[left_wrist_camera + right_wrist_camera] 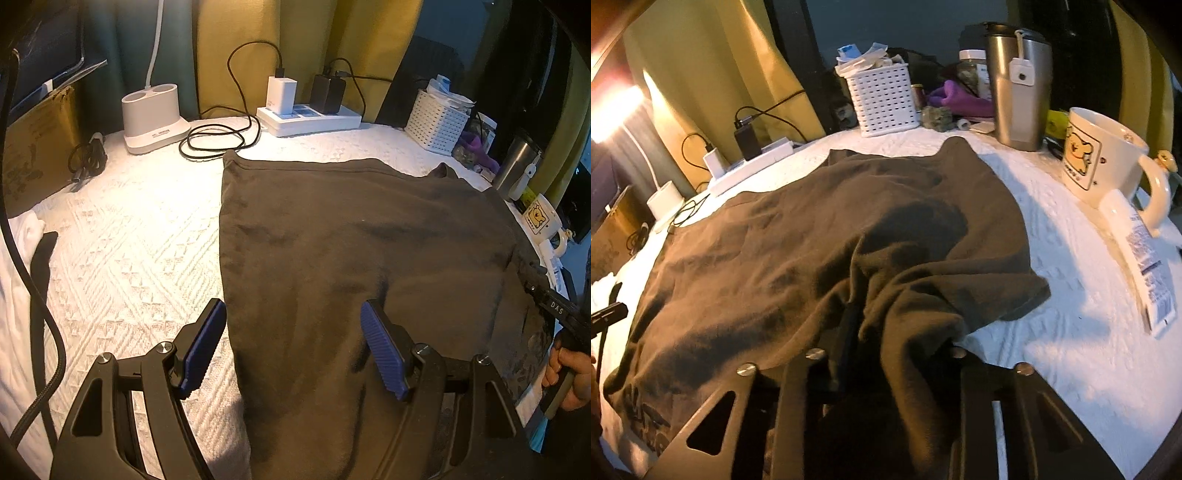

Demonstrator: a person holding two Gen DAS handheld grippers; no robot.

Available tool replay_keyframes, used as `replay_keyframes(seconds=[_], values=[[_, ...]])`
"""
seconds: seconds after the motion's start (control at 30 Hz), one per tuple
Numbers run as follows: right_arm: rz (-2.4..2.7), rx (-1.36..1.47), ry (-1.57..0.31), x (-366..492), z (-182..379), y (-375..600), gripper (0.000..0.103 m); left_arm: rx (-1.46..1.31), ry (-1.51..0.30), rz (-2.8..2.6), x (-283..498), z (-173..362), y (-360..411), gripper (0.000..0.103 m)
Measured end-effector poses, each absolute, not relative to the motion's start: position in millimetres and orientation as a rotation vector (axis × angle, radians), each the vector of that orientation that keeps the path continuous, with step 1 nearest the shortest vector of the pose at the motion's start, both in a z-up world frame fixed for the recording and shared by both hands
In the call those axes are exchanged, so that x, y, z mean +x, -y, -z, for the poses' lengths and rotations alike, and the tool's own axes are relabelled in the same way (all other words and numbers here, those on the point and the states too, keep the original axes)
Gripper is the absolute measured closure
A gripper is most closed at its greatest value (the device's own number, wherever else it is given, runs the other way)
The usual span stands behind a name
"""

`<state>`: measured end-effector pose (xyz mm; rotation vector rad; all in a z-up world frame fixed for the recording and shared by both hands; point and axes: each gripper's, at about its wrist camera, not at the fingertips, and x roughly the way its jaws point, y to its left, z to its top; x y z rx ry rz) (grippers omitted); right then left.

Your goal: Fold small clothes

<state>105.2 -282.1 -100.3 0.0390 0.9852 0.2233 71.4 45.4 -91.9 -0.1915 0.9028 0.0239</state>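
We have the dark T-shirt [351,236] spread on the worktop [122,236], which carries a white textured cover. The left gripper [293,347] hovers at the shirt's near left edge, jaws wide apart: one blue pad off the fabric, the other over it, gripping nothing. The right gripper [882,354] sits at the near right side; its jaws are buried in bunched cloth and appear closed on a gathered fold.

Our judgement: the left side needs a matching pinch at the hem before any lift, so both edges rise evenly. Keep the fold clear of the mug [1104,155], the steel tumbler [1021,88] and the tube [1145,258] crowding the right margin.

Surroundings: power strip [310,120], lamp base [153,116], white basket [882,99] along the back; yellow and green curtains behind. Lighting warm, from the left.
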Motion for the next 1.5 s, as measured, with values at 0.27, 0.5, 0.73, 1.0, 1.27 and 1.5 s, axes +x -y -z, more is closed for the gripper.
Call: replay_keyframes(seconds=[0.27, 0.5, 0.73, 1.0, 1.27, 1.5], values=[[-0.292, 0.215, -0.993, 119, 87, 295, 0.083, -0.193, -0.896, -0.016, 75, 91, -51, 0.028], [-0.322, 0.217, -0.954, 126, 58, 279, 0.083, -0.207, -0.878, -0.012, 73, 89, -61, 0.028], [-0.372, 0.159, -0.905, 125, 29, 246, 0.084, -0.141, -0.840, -0.082, 65, 86, -73, 0.028], [-0.433, 0.099, -0.872, 123, 7, 202, 0.084, -0.151, -0.817, -0.098, 54, 84, -92, 0.028], [-0.509, 0.037, -0.869, 113, 2, 152, 0.084, -0.158, -0.805, -0.102, 41, 82, -105, 0.028], [-0.588, 0.004, -0.900, 101, 12, 109, 0.084, -0.164, -0.795, -0.110, 27, 81, -118, 0.028]])
